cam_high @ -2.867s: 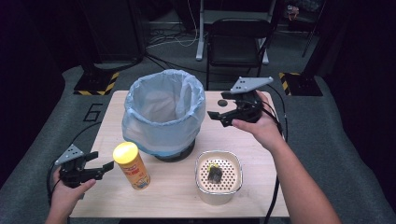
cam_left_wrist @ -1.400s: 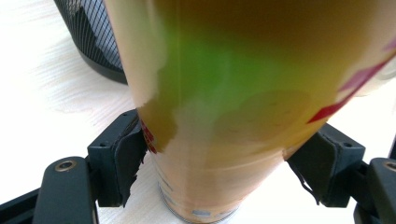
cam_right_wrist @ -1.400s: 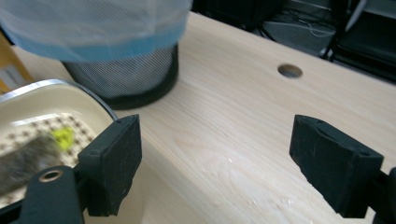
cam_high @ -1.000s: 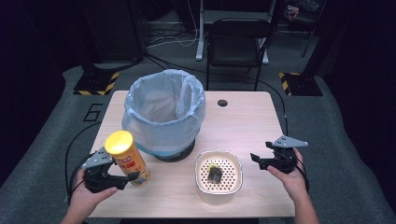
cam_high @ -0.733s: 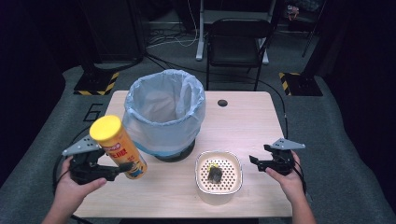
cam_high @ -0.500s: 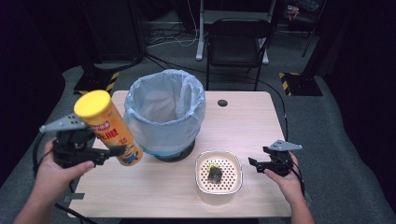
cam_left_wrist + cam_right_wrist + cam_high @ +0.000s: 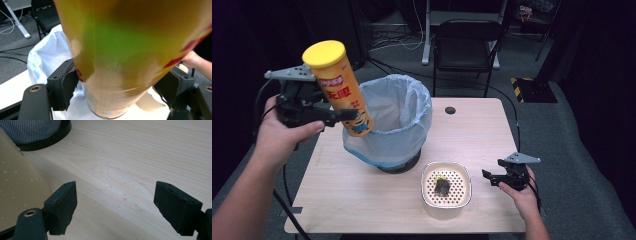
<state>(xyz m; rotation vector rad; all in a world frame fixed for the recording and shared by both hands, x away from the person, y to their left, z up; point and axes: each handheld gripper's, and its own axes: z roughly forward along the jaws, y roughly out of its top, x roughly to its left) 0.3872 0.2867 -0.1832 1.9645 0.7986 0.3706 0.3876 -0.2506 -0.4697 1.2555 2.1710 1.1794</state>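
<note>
Can (image 7: 338,89): yellow tube with yellow lid, now lifted off the table, tilted, lid end leaning away from the bin, base end just at the bin's near-left rim.
Bin (image 7: 388,118): black mesh basket lined with a pale blue bag, standing upright at mid-table; landmark for all places below.
Left gripper (image 7: 337,116): clamped across the can's lower half; in the left gripper view both pads (image 7: 67,83) pressed against the can wall (image 7: 117,75), with the white bag (image 7: 47,57) showing behind.
Change: a second ago the can stood on the table, front-left of the bin; since then raised in steps to above rim height and swung toward the bin's left side.
Right gripper (image 7: 492,176): low, well to the front-right of the bin, jaws standing moderately wide with nothing between them; bare wood seen between the pads (image 7: 62,202) in the right gripper view; sunk a little lower than a second ago.
Bowl (image 7: 446,188): cream, perforated inside, small dark scrap in it, just in front of the bin and between bin and right gripper; untouched.
Table (image 7: 362,190): light wood, bare where the can stood.
Meaning for the work: pick-up judged complete, carry nearly so; can not yet over the bin's mouth.
Next move, as a guess: shift the can further over the opening, then let the jaws spread to drop it.
Risk: tilted base could catch the loose bag edge and drag the liner.
</note>
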